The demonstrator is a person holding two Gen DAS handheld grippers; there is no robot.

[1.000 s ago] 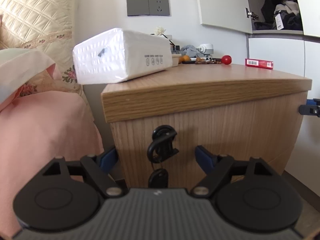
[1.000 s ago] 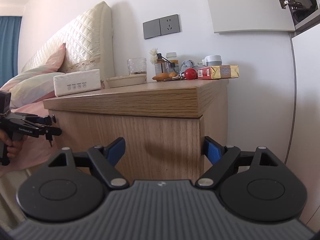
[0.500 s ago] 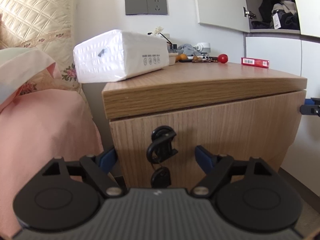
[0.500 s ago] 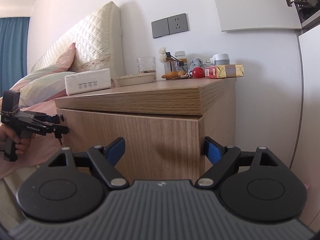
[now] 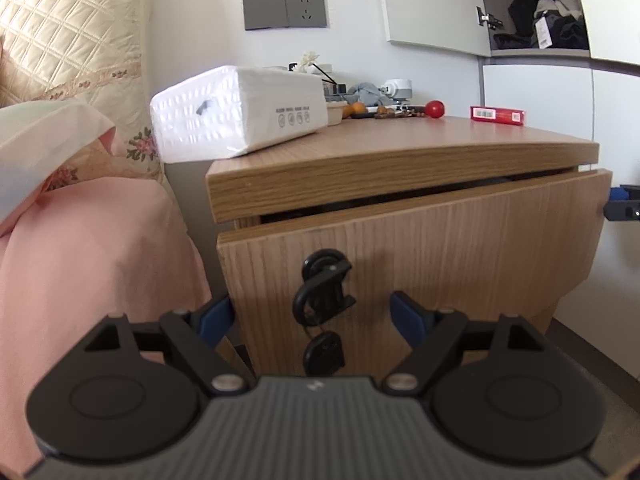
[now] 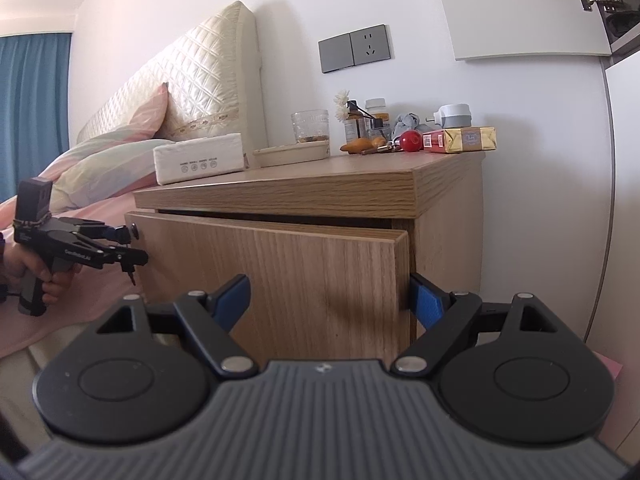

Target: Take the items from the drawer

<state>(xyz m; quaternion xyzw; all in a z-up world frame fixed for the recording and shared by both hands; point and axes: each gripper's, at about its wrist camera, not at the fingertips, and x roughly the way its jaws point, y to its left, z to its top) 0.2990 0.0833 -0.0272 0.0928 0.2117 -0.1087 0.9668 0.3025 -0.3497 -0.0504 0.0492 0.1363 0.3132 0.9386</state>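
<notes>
- Far left: one pink bed cover (image 5: 100,260), soft and close up against the nightstand (image 5: 400,148).
- On the left corner of the top: one white tissue pack (image 5: 240,112), likely put there to be easy to reach from the bed.
- Low and just in front of the wood: the left gripper (image 5: 312,318), tongs wide, holding nothing. Aimed right at the lock, likely to be close to the keys.
- Between those two tongs: two black keys, one key in the lock (image 5: 324,284) and one hanging key (image 5: 324,354) under it on a ring.
- Next: one drawer (image 5: 440,248), out just a crack, with a dark gap under the top. Can't see any items inside; too dark and too thin a gap.
- Fits two stories: a drawer on its way out, or one nearly pushed back in. Can't tell which.
- At the drawer's right edge: the right gripper (image 6: 330,302), tongs wide too, holding nothing. One tong in front of the wood and one just past the edge, a good spot for moving the drawer.
- Up on top, toward the right: one glass (image 6: 310,126), one red ball (image 6: 411,141), one red and gold box (image 6: 460,140), all pushed back near the wall.
</notes>
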